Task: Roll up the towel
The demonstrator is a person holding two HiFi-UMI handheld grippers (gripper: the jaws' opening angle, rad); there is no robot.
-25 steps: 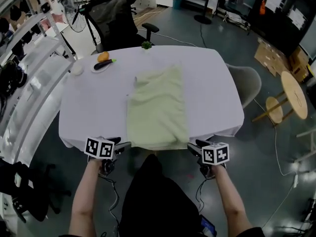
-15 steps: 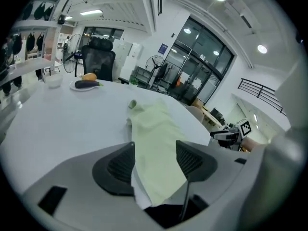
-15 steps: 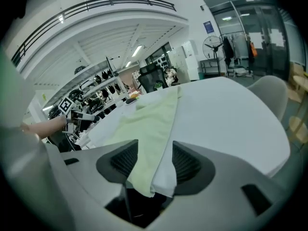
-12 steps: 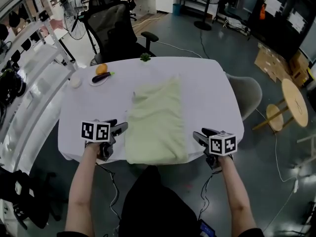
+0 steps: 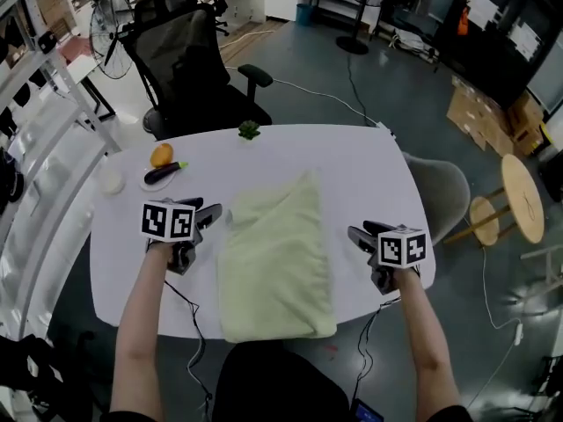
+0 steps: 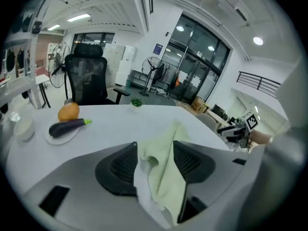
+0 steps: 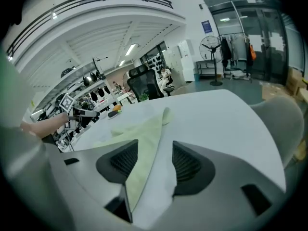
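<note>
Left gripper [image 5: 209,211], right gripper [image 5: 358,234] advanced, flanking rumpled towel [image 5: 274,253], empty fingers apart, left's narrowing

Head view steeply overhead; gripper views low, close along the same towel [image 5: 277,253].

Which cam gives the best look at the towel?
Head view: the towel lies flat on the table, its whole outline visible from above. Both gripper views see it low and foreshortened: the left shows a rumpled strip, the right one long edge.
</note>
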